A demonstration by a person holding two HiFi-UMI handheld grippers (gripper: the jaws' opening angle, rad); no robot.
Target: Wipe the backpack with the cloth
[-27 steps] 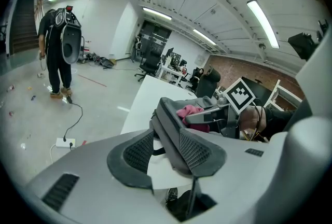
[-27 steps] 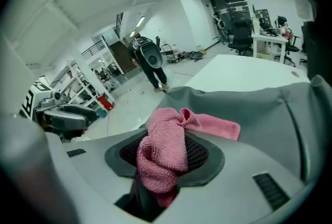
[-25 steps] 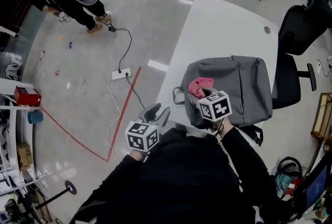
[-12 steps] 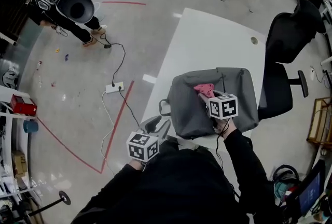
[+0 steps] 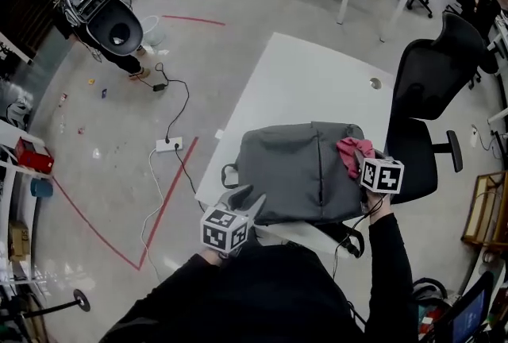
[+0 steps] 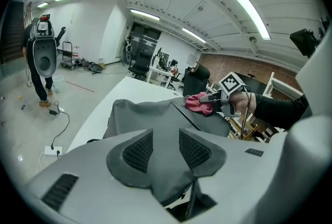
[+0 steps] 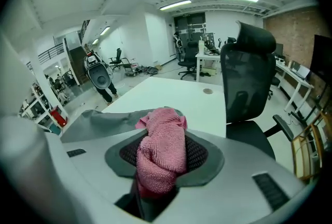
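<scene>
Gray backpack (image 5: 294, 171) lies flat on the near end of the white table (image 5: 302, 87), with its near edge hanging slightly past the table edge. A zipper line runs across the top face. The bag looks closed and nothing of its inside shows, so its contents can't be told.

Pink cloth (image 5: 352, 152) sits bunched on the backpack's top face, by the right edge toward the far-right corner. Right gripper (image 5: 359, 163) is clamped on it. In the right gripper view the cloth (image 7: 161, 153) fills the gap between the jaws and spills forward over the pads, with the backpack's gray fabric just beyond it. The gripper's marker cube hangs just off the backpack's right side, next to the black office chair (image 5: 432, 71).

Left gripper (image 5: 246, 197) is at the backpack's near-left corner. Its jaws stand partly apart with nothing clamped, and the left gripper view shows only the gray bag surface through the gap. Whether the tips touch the fabric can't be told. The cloth is well apart from this gripper, across the width of the bag.
</scene>
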